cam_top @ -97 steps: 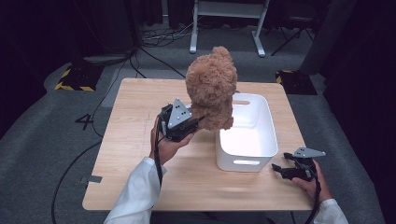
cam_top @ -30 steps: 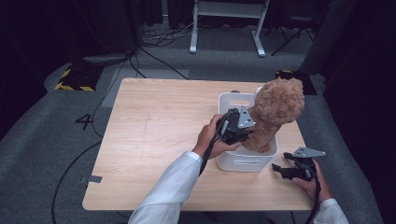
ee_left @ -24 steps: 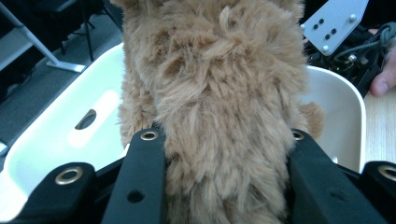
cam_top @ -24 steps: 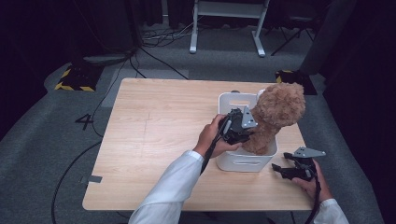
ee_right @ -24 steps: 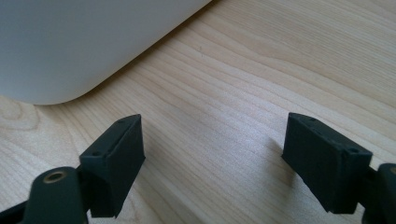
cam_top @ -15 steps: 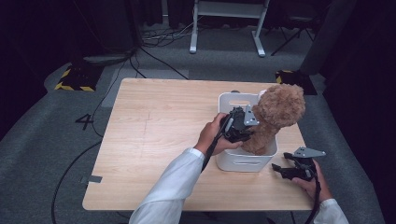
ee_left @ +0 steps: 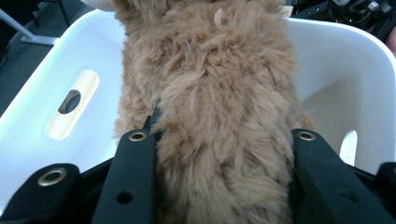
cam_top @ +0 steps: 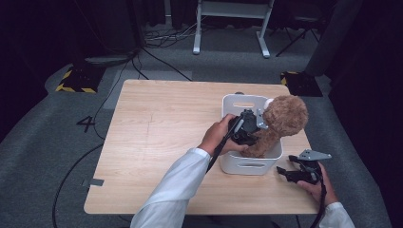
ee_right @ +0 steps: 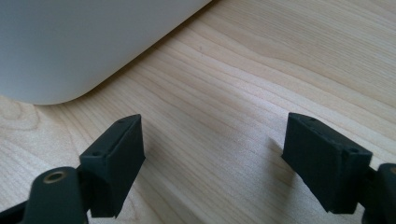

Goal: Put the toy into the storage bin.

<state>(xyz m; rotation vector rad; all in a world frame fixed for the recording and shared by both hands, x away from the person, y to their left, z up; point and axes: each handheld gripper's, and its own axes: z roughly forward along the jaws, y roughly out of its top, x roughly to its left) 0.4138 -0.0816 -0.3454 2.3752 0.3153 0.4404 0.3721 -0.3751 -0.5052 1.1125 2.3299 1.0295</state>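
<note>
High view: teddy (cam_top: 280,121) upright in white bin (cam_top: 247,164); left hand-held gripper (cam_top: 254,127) jaws just opening, teddy still between; right hand-held gripper (cam_top: 284,172) wide, empty, on tabletop (cam_top: 157,137).

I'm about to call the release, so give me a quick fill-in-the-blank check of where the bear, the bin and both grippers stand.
1. The teddy bear sits in the white ____.
2. The left gripper has the bear's ____ fur between its jaws, which have just been opening.
3. The right gripper hangs over the wooden table with its jaws ____.

Missing words: bin; brown; open
</note>
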